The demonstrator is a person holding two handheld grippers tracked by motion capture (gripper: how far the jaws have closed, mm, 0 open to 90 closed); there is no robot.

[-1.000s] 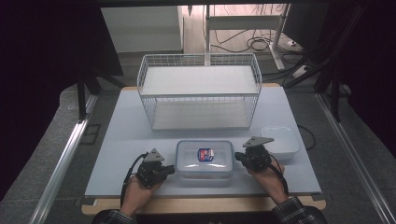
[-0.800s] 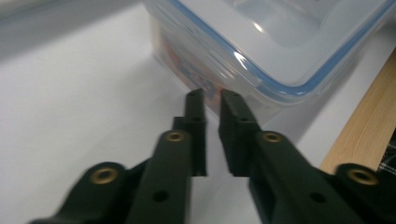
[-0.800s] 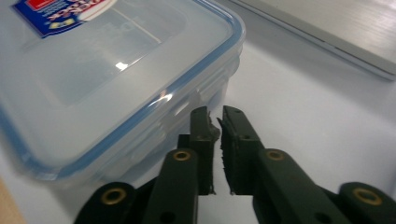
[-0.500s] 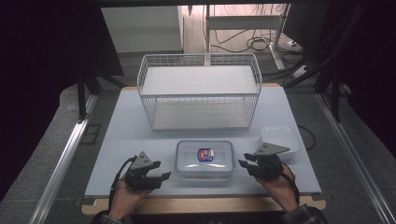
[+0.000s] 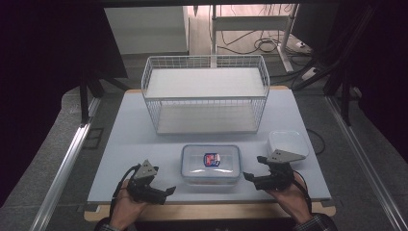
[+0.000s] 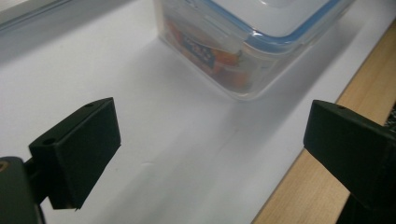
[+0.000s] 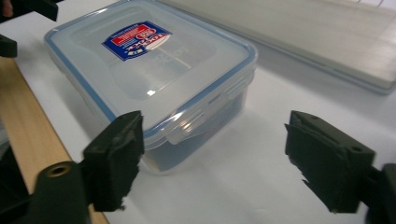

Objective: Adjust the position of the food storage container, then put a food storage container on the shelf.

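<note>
The clear lidded box (image 5: 210,164) sits on the desk (image 5: 130,139) near its front edge, midway between the two hands, just in front of the wire basket (image 5: 206,94). Its long axis runs left to right across the desk, so each short end faces one gripper.

The left gripper (image 5: 163,191) rests to the box's left and slightly nearer the front edge, clear of it; its jaws have just been opening and now stand wide with nothing between them. In the left gripper view only bare desk lies between the two black jaws, and the box (image 6: 243,42) lies ahead, apart from them.

The right gripper (image 5: 253,173) sits just beside the box's right end, jaws also just opened and standing apart, empty. In the right gripper view the box (image 7: 154,79) and its side latch lie just past the left jaw, not touching as far as can be told. The right gripper is the nearer one.

A smaller white container (image 5: 287,143) sits behind the right hand, apart from the box.

Poorly seen: the contents show as orange and dark patches through the wall, probably packaged food. The left gripper view cuts off the lid's far part. The lid seems clipped shut all round, but the far latches are hidden.
</note>
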